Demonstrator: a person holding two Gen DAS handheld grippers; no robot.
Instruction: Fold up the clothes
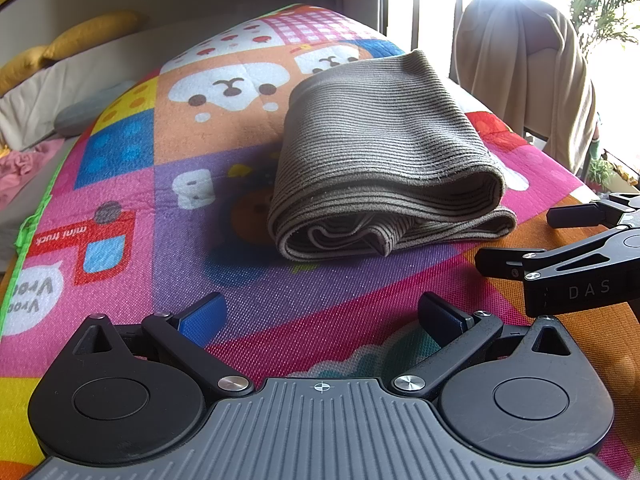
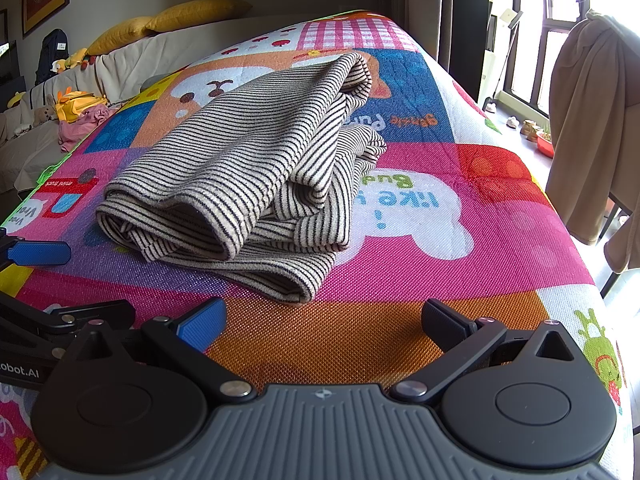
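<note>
Striped knit: the garment [image 2: 248, 176], cream with dark stripes, lies folded in a thick bundle on the play mat [image 2: 400, 280], loose layers showing at its near end.
Position: about the middle of the mat's width, ahead of both tools and touching neither.
Long axis: runs away from the tools toward the far end of the mat; the near end is a rolled fold, with a looser flap trailing toward the right side.
Left gripper [image 1: 320, 316]: fingers spread wide, nothing between them; the bundle lies ahead and slightly to its right.
Right gripper [image 2: 324, 320]: likewise spread wide and empty; the bundle lies ahead and slightly to its left, its lowest layer ending just short of the fingers.
Nearer tool: judged to be the right one, since the bottom flap reaches closest to it.
Spacing: the two tools sit side by side, each visible at the edge of the other's view.
Open room: bare mat on both sides of the bundle and beyond it; the mat's right edge drops off toward a draped chair [image 2: 596, 128], its left toward a couch with yellow cushions [image 2: 172, 20].
Stage: folding looks nearly finished; tidying the loose flap seems the likely remainder.
</note>
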